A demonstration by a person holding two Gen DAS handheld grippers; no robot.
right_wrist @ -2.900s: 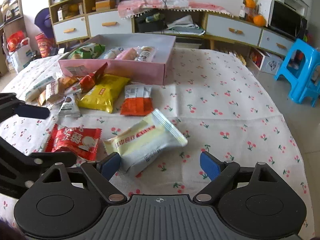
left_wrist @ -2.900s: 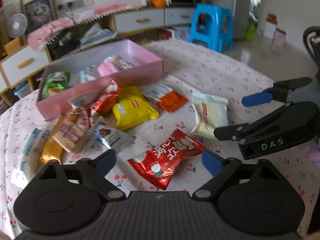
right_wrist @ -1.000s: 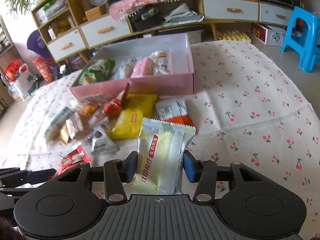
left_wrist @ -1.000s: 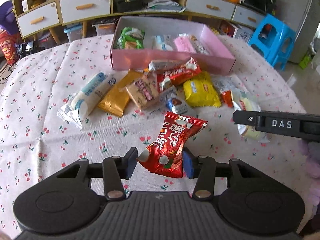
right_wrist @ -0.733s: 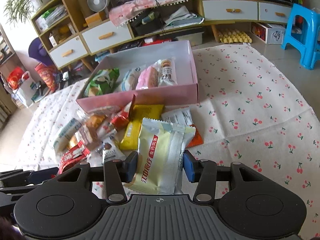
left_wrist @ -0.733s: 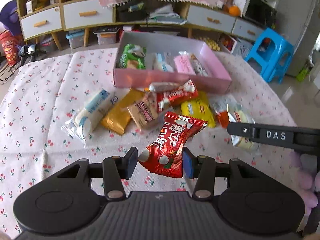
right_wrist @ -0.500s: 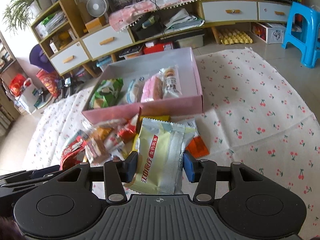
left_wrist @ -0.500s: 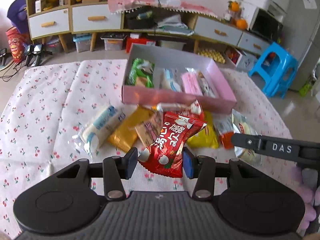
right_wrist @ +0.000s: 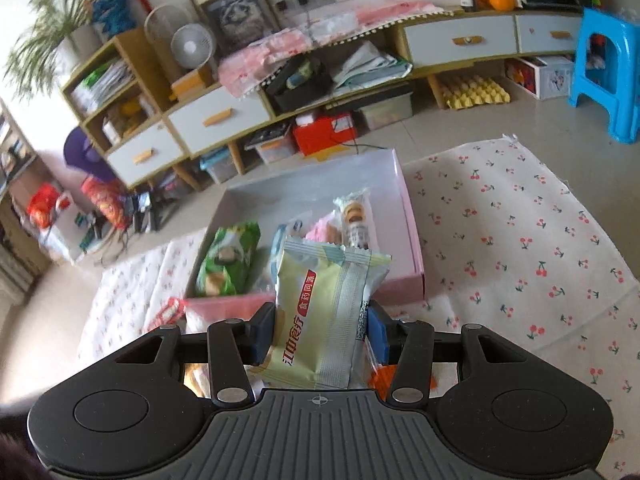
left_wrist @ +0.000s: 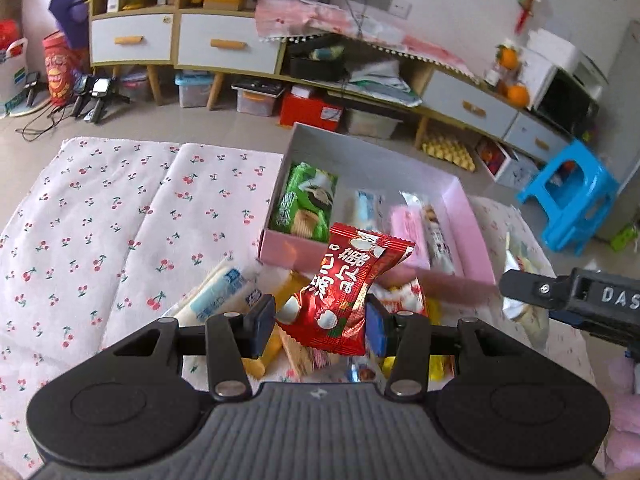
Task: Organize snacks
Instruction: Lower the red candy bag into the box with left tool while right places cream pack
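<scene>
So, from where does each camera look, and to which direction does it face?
Left wrist: sits on the left gripper, faces down along its fingers at the red packet it grips; the right gripper shows at right.
Right wrist: sits on the right gripper, faces down at the pale yellow packet it grips.
Both views share the pink box and the cherry-print cloth.

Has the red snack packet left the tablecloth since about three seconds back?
Yes. The red packet lay flat on the cloth; now the left gripper holds it raised, nearer the pink box.
</scene>
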